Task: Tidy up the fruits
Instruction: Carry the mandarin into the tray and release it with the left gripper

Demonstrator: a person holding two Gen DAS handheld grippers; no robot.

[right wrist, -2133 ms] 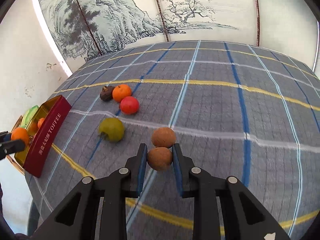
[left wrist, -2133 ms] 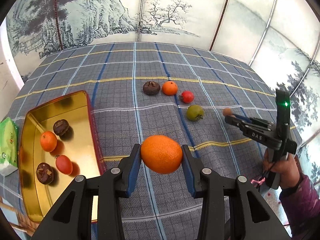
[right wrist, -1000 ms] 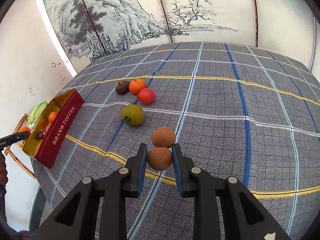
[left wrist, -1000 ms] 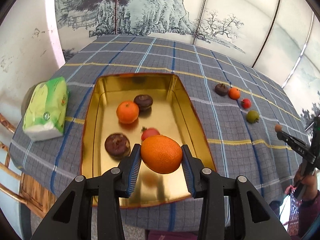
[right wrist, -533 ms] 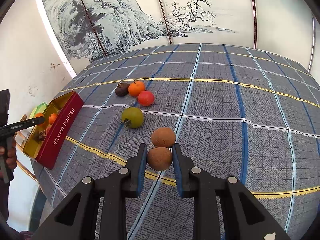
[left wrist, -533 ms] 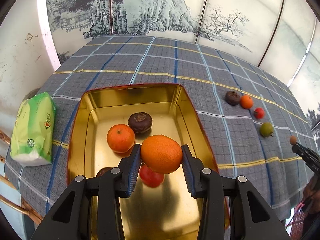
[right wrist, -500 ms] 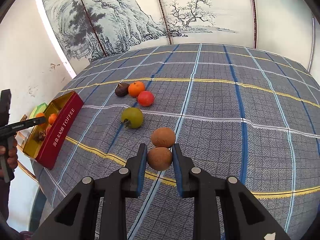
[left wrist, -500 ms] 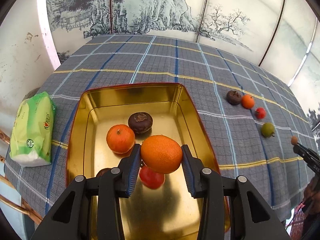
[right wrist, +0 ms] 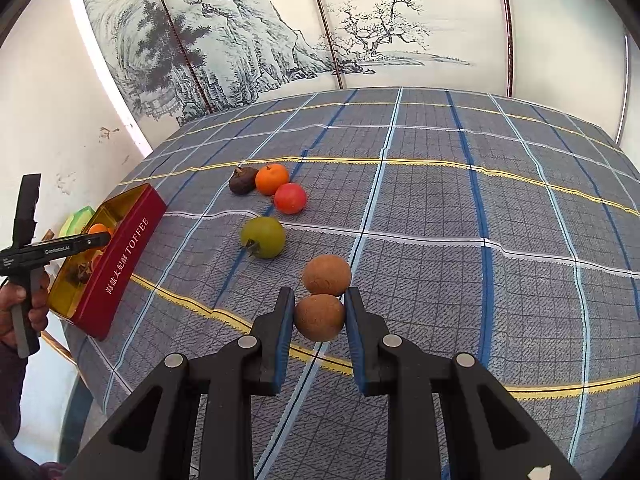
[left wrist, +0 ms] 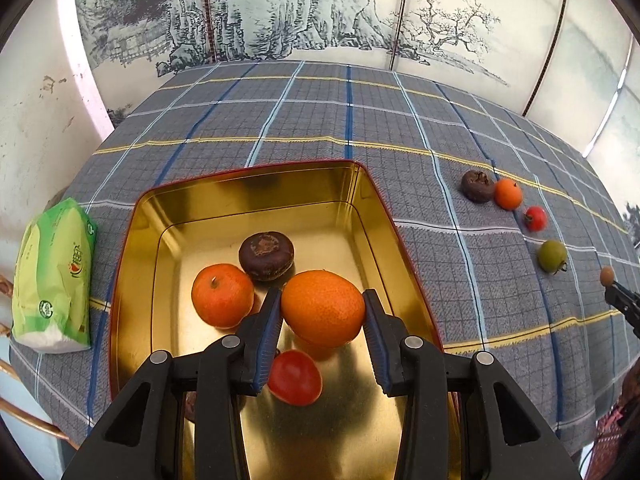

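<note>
- Left wrist view: the left claw (left wrist: 322,312) is pinching a large orange (left wrist: 323,307) between its blue pads, holding it in the air above the gold tin (left wrist: 256,188), which is sitting near the tabletop's left edge.
- Lying in the tin are a small tangerine (left wrist: 222,295), a dark brown fruit (left wrist: 266,255) touching it, and a red fruit (left wrist: 295,377) just under the claw; something dark is partly hidden behind the left finger.
- A green tissue pack (left wrist: 52,276) is lying beside the tin at the tabletop's edge.
- The step in hand, as I judge it, is setting the orange down; the bare gold floor to the right of the red fruit looks the best spot. Lowering close to the floor before spreading the pads should keep it from rolling or knocking the others.
- Right wrist view: the right claw (right wrist: 319,318) is pinching a brown round fruit (right wrist: 319,317), with a second brown fruit (right wrist: 326,274) touching it just beyond on the checked tablecloth (right wrist: 440,216).
- Further toward the far edge are lying a green fruit (right wrist: 263,237), a red tomato-like fruit (right wrist: 291,198), a tangerine (right wrist: 272,179) and a dark fruit (right wrist: 243,179).
- The tin's red side is reading TOFFEE, and a hand (right wrist: 24,300) is holding the left tool over it.
</note>
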